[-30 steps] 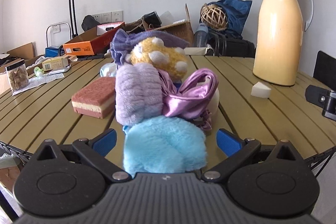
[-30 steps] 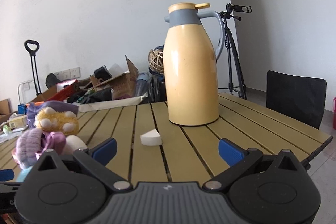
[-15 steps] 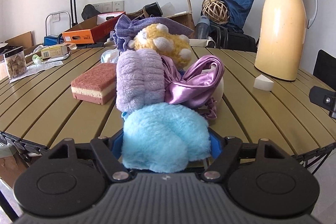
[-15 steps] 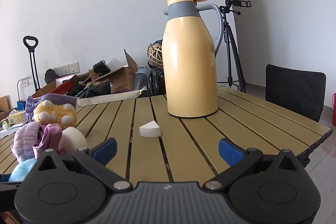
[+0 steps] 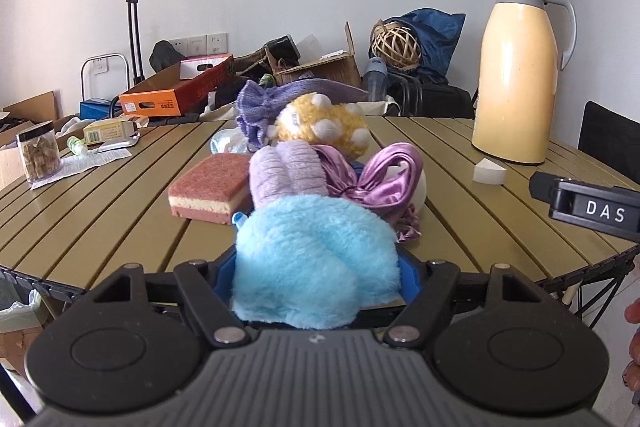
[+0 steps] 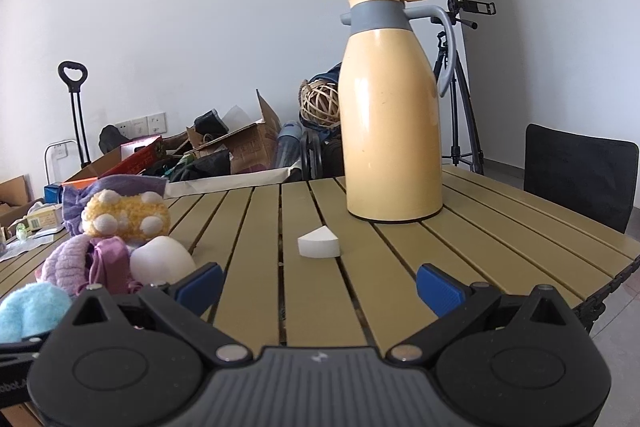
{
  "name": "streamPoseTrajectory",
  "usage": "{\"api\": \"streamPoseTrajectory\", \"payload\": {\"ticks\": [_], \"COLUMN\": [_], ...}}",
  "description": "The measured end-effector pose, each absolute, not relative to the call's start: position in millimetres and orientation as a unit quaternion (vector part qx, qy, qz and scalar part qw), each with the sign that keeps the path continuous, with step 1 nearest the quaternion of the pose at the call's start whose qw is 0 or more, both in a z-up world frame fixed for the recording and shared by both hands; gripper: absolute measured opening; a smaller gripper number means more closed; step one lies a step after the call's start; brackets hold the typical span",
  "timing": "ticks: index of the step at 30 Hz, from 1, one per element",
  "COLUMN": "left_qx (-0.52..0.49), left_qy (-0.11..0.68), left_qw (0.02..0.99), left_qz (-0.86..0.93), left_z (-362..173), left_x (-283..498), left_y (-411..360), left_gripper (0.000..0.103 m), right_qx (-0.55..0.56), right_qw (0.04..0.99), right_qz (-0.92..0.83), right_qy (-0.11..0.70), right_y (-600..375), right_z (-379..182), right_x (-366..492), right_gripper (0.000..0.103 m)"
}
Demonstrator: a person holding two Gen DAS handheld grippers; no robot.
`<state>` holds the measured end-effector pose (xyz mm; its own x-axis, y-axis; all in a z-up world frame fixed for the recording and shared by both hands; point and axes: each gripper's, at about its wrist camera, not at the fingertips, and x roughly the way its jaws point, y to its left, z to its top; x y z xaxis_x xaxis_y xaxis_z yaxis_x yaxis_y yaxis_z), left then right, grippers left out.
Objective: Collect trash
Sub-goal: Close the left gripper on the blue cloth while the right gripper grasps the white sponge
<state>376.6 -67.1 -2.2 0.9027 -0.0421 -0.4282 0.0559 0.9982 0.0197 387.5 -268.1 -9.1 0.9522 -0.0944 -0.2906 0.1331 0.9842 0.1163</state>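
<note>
My left gripper [image 5: 316, 277] is shut on a light blue fluffy cloth [image 5: 312, 247] at the near edge of the slatted table [image 5: 100, 219]; its blue pads press into both sides. Just beyond lies a pile: a lilac fuzzy cloth [image 5: 286, 171], a purple satin scrunchie [image 5: 380, 175], a yellow plush [image 5: 324, 125] and a red-and-yellow sponge [image 5: 208, 193]. My right gripper [image 6: 318, 283] stands open and empty over the table, and a white wedge sponge [image 6: 319, 245] lies a short way ahead of it. The blue cloth [image 6: 28, 311] shows at the right wrist view's lower left.
A tall yellow thermos [image 6: 392, 131] stands at the back right of the table. A jar [image 5: 38, 151], small boxes and papers sit at the far left. A black chair [image 6: 576, 175] and a tripod [image 6: 460, 87] stand to the right. Boxes clutter the wall side.
The left jaws went from wide open to closed on the blue fluffy cloth, and the left gripper drew back a little with it. The right gripper stayed open and barely moved.
</note>
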Motion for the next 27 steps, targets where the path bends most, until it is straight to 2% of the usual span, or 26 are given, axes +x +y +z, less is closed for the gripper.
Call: {"api": "streamPoseTrajectory", "payload": {"ticks": [10,19,22,27], "left_qx": [-0.009,-0.041,-0.050,-0.055], "left_qy": [0.192,0.181,0.187,0.200], "left_qw": [0.981,0.982,0.979,0.974], "left_qz": [-0.006,0.040,0.059,0.087], "left_z": [17,34,34,29], "left_x": [369,394,405,419], "left_y": [-30,14,30,51], "left_gripper": [0.075,0.075,0.075,0.075], "right_qx": [0.051,0.077,0.075,0.058], "right_qw": [0.988,0.976,0.973,0.966], "right_qz": [-0.062,-0.082,-0.084,-0.089], "right_qy": [0.136,0.184,0.199,0.236], "right_y": [-262,-277,-277,-270], "right_z": [5,3,3,-1], "right_x": [410,477,498,533], "right_gripper": [0.103,0.103,0.100,0.090]}}
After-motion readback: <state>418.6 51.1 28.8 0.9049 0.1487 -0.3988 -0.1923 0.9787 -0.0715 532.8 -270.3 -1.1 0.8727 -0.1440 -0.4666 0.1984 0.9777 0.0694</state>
